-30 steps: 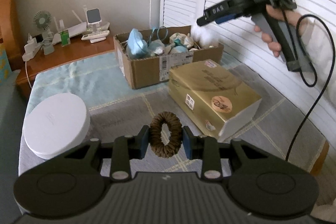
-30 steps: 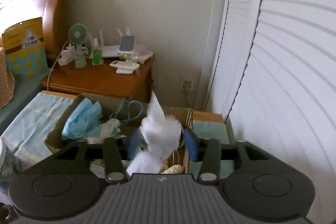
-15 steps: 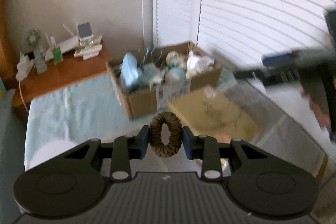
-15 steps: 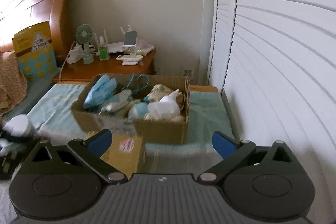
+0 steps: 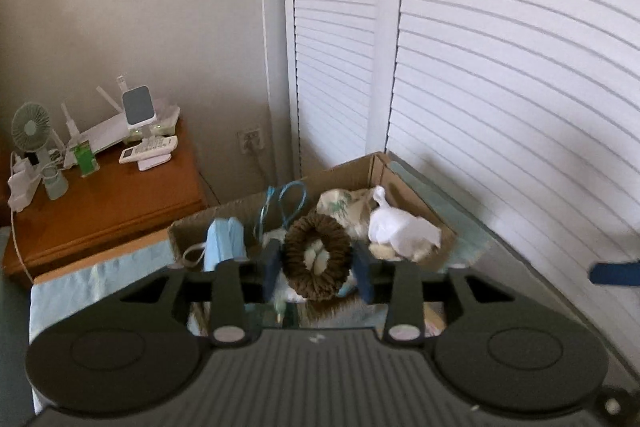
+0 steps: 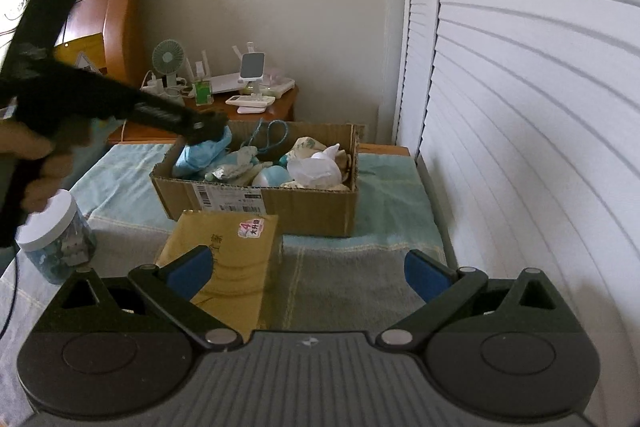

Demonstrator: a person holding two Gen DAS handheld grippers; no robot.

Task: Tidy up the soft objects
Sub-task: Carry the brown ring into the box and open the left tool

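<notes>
**Scrunchie held over the box, right gripper spread wide**

The left gripper (image 5: 318, 269) is raised above the cardboard box (image 6: 304, 205), tilted downward, its blue pads pinching a brown scrunchie (image 5: 317, 255) that stands upright between them. In the right wrist view the person's left hand (image 6: 38, 163) wraps the tool's handle at the left edge, and the tool's dark nose reaches out over the box's near-left corner, just above a blue face mask (image 6: 204, 151).

The right gripper (image 6: 308, 269) sits lower and further back, level over the grey-and-teal blanket (image 6: 352, 279) — its fingers spread far apart with nothing between them.

The box holds soft things: the mask, a white plastic bag (image 5: 400, 233), a patterned cloth (image 5: 344, 205) and a blue cord (image 5: 286, 203). A flat golden box (image 6: 228, 251) lies touching its front wall, and a white-lidded jar (image 6: 56, 235) stands well to the left.
</notes>
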